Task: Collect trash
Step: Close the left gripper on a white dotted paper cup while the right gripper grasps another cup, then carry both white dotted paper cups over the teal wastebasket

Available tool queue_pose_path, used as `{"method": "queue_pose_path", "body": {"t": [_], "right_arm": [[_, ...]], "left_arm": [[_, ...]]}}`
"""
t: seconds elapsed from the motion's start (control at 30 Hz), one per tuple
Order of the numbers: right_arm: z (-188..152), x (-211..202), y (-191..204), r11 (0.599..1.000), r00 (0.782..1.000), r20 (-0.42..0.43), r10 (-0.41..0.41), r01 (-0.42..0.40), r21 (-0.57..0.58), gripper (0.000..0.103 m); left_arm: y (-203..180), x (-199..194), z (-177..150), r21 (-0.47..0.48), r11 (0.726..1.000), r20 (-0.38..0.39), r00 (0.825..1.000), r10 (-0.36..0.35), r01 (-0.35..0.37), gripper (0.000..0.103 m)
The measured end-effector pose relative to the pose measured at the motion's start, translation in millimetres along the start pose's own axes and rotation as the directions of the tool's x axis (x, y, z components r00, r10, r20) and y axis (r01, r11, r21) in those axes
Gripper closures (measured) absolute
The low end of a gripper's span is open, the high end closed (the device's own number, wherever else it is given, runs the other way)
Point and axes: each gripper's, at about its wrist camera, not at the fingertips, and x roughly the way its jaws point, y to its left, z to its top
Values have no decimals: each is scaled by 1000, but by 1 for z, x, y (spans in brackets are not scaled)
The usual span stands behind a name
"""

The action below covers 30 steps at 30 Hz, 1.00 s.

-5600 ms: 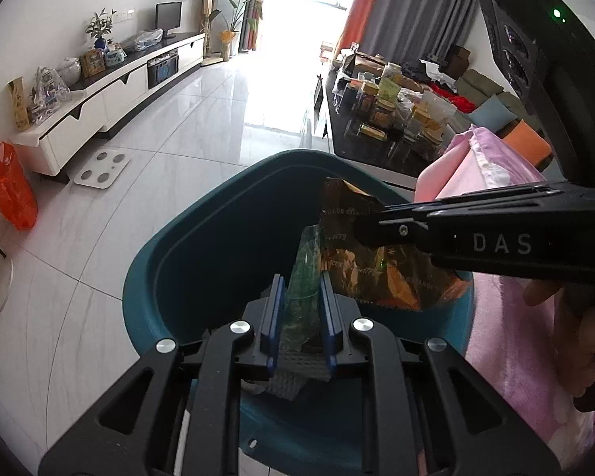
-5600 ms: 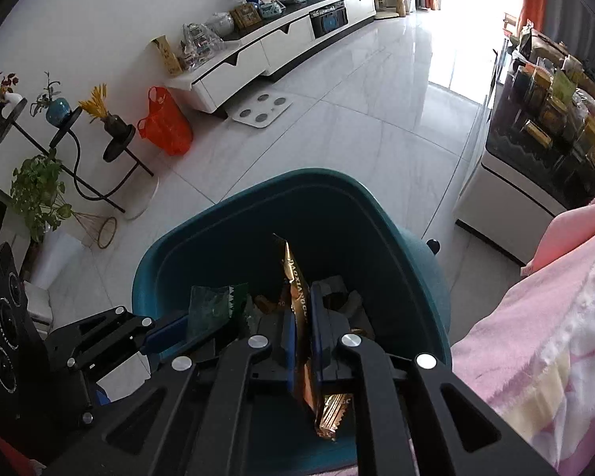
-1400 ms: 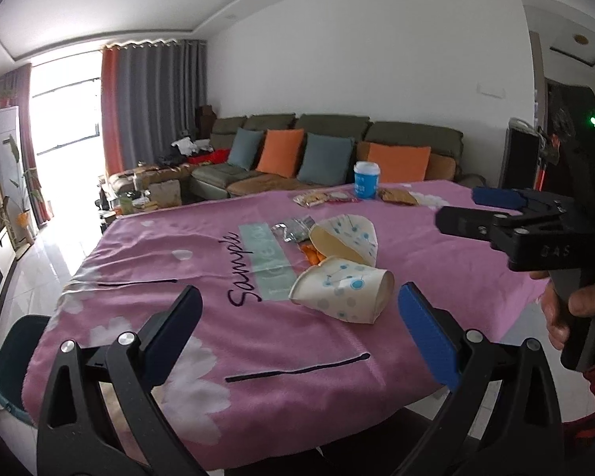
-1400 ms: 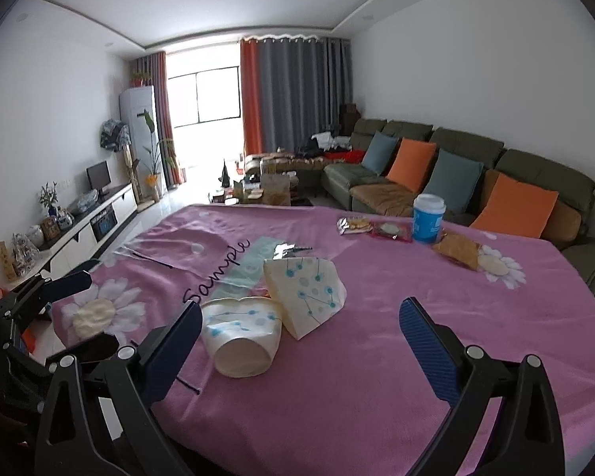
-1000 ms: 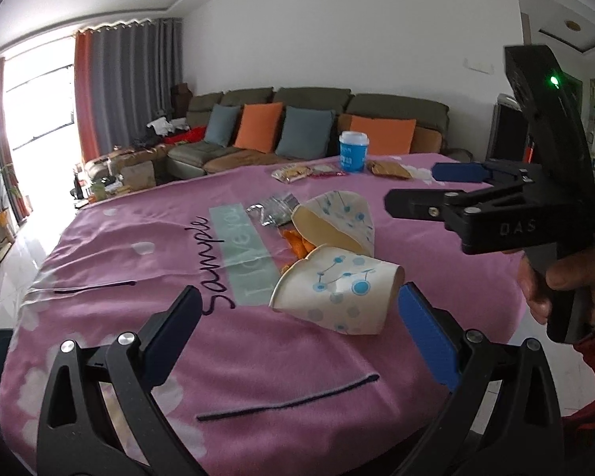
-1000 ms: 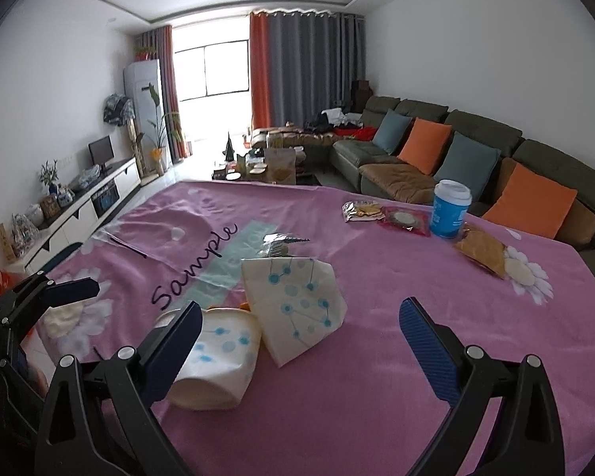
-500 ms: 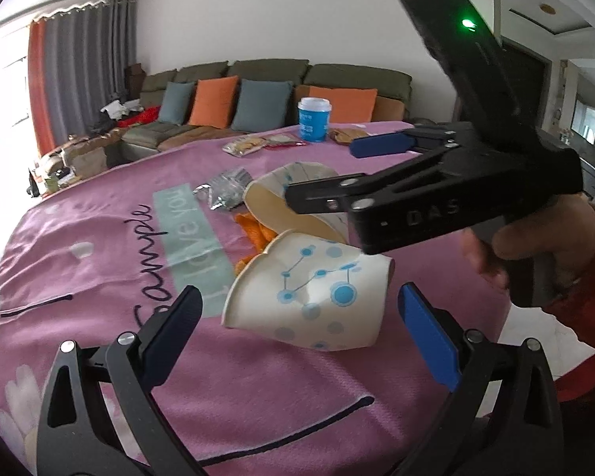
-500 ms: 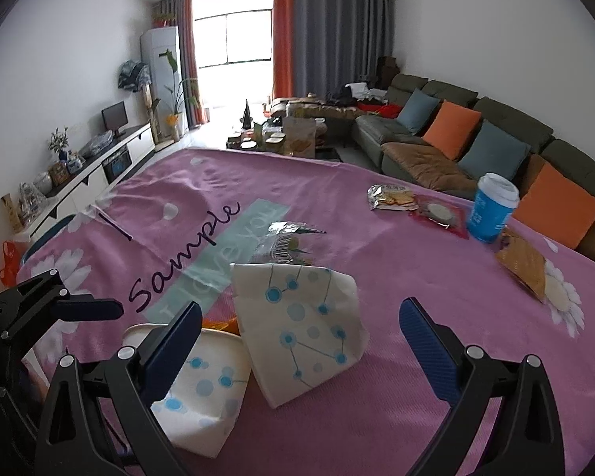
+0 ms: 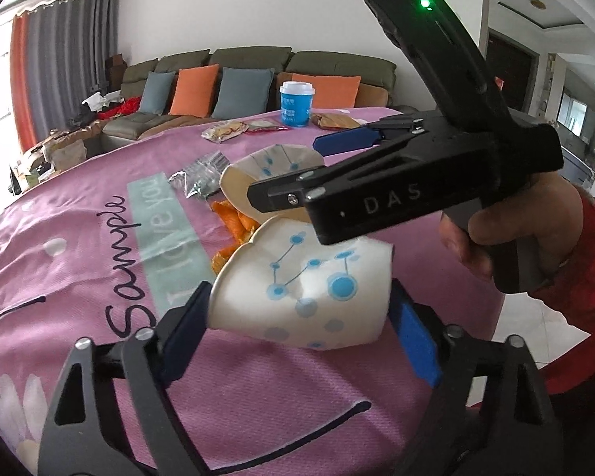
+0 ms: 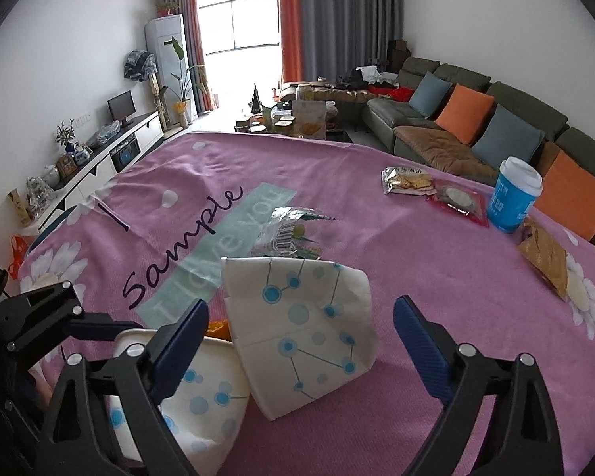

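left wrist view: left gripper [image 9: 297, 331] closing around the crushed paper cup [image 9: 303, 293], lying crosswise, not yet pinched; right gripper [image 10: 297, 337] closing astride the flattened cup [image 10: 305, 329] on the pink cloth [image 10: 436, 269].

- Table [image 10: 436, 277] under a pink cloth with white daisies and the printed words "Sample" and "I love you".
- Blue cup with white lid [image 10: 513, 200] stands upright at the far right of the table.
- Green sofa [image 10: 456, 119] behind the table, with orange and grey-blue cushions.
- White TV cabinet [image 10: 111, 154] along the left wall; small screen [image 10: 121, 107] on top.
- Orange and grey curtains [image 10: 329, 27] beside a bright window [image 10: 242, 23].
- Tall white air conditioner [image 10: 166, 63] in the corner, potted plant [image 10: 182, 83] next to it.
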Motion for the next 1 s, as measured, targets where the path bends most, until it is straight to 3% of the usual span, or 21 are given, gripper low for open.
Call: {"method": "queue_pose_path", "body": {"t": [0.23, 0.4, 0.8, 1.0], "right_arm": [[-3, 1, -2, 1000, 1000, -19, 6, -6, 3, 31], [-2, -4, -4, 1000, 1000, -7, 13, -13, 21, 37], [3, -43, 10, 999, 997, 71, -39, 37, 17, 37], [6, -74, 22, 998, 988, 141, -58, 56, 19, 37]], "left_arm": [[-3, -2, -4, 0, 1000, 0, 1000, -2, 2, 25], [-4, -11, -4, -1, 1000, 25, 1000, -1, 1, 25], [-6, -53, -10, -12, 998, 110, 992, 64, -63, 25], [2, -86, -19, -64, 986, 154, 974, 164, -156, 25]]}}
